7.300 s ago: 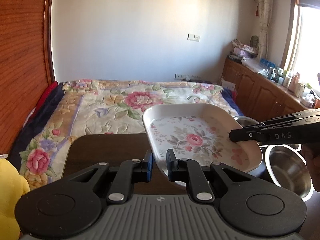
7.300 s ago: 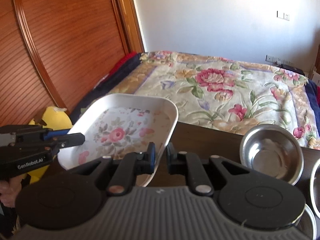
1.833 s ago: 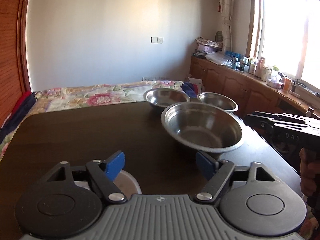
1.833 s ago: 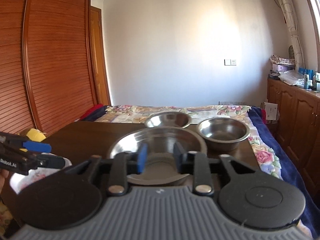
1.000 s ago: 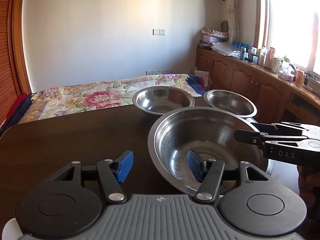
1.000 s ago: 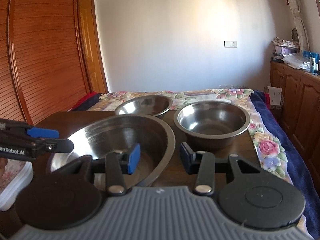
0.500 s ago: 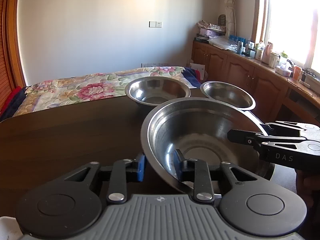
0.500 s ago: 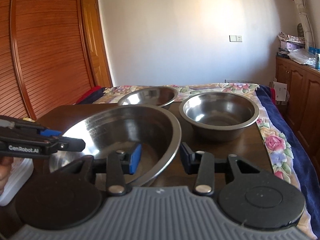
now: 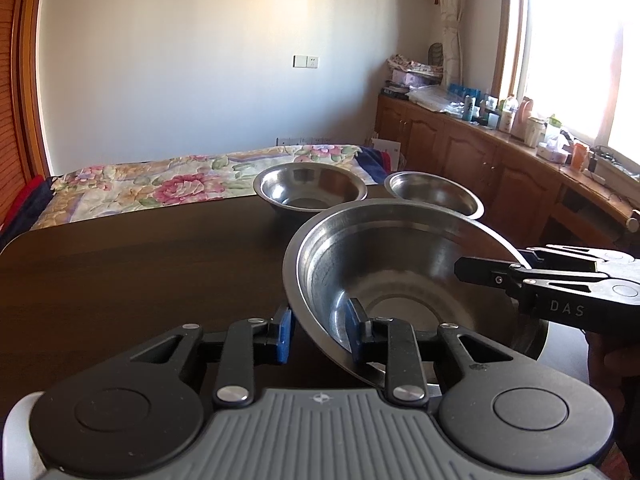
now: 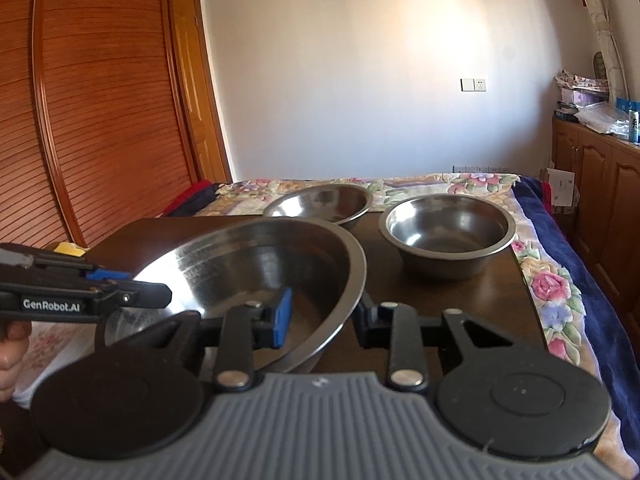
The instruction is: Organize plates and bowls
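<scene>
Steel big bowl [image 9: 404,280] gripped from both sides above the dark surface [image 9: 132,280]
Left tongs [image 9: 318,330] and right tongs [image 10: 322,312] each clamp its rim; two smaller bowls [image 10: 448,228] sit behind, near the bed [image 9: 160,186]

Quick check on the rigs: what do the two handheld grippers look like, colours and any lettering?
Both are black linkage grippers with silver pivot screws, blue finger pads and a ribbed grey base. The left gripper reads "GenRobot.AI" in white along its side; the right gripper reads "DAS". No cables or sleeves show; bare fingers show at the frame edges.
</scene>
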Demonstrator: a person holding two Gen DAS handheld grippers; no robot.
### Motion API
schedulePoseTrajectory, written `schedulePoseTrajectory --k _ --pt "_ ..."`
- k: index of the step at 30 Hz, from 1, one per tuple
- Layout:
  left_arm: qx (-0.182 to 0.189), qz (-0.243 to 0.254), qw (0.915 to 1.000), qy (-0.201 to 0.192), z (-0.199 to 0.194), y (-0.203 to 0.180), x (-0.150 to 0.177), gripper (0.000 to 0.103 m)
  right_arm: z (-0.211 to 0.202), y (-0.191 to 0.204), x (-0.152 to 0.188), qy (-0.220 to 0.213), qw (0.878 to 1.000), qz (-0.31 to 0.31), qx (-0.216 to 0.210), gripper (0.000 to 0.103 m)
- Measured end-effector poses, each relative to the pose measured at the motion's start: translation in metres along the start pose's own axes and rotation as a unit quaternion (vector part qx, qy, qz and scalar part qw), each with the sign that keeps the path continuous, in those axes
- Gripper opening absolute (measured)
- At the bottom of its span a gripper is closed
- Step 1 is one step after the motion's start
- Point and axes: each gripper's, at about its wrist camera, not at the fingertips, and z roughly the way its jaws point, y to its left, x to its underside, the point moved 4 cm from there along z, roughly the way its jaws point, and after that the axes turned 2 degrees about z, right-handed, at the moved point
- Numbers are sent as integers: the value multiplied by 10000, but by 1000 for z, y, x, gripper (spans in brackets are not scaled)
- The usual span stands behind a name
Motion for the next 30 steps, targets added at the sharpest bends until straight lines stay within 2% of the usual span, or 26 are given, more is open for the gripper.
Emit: schedulePoseTrajectory --k 14,23,30 --pt "105 34 9998 -160 -47 -4 26 30 -31 25 17 -18 10000 1 79 34" --pt "143 -58 9999 -62 -55 -5 50 30 -38 33 31 54 10000 21 70 34" --pt "139 -52 9999 -24 -55 -7 56 30 -41 36 39 102 9999 47 94 34"
